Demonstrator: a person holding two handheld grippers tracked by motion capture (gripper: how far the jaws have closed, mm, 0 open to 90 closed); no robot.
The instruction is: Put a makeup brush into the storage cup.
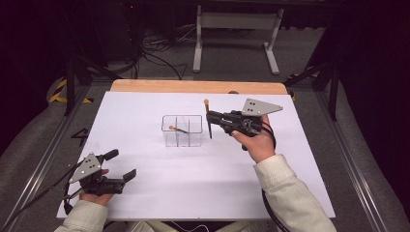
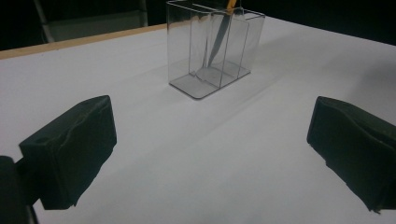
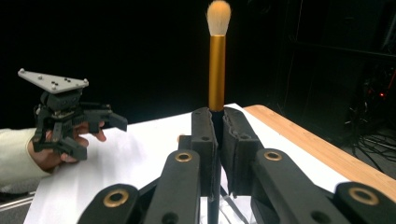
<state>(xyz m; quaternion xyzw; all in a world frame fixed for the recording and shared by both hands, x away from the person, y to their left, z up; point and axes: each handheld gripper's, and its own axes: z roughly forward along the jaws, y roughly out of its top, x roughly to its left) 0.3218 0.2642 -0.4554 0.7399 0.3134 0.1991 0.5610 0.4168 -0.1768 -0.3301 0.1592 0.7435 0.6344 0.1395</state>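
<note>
1. While the right claw (image 1: 211,117) was clenched on a makeup brush (image 1: 208,119), the work in hand looked like setting that brush into the clear organizer (image 1: 182,130) on the white table (image 1: 145,159).
2. In the high view the brush stood upright, bristles up, just beside the organizer's right wall and outside it; its lower end reached down toward the table.
3. In the right claw view the pads gripped the black handle below the gold ferrule, with the pale bristle tip (image 3: 218,17) well above the jaws.
4. To do the step well, I judged the brush should be kept upright, lifted until its lower end cleared the rim, carried over an empty compartment, and lowered before the grip was released.
5. Another brush (image 1: 177,129) already leaned inside the organizer, so an empty compartment seemed the safer target.
6. A knock on the light, clear walls could shift the organizer, so a slow approach seemed wise.
7. Down at the near left of the table, the left claw (image 1: 121,166) was released, jaws wide and holding nothing, well apart from the organizer.
</note>
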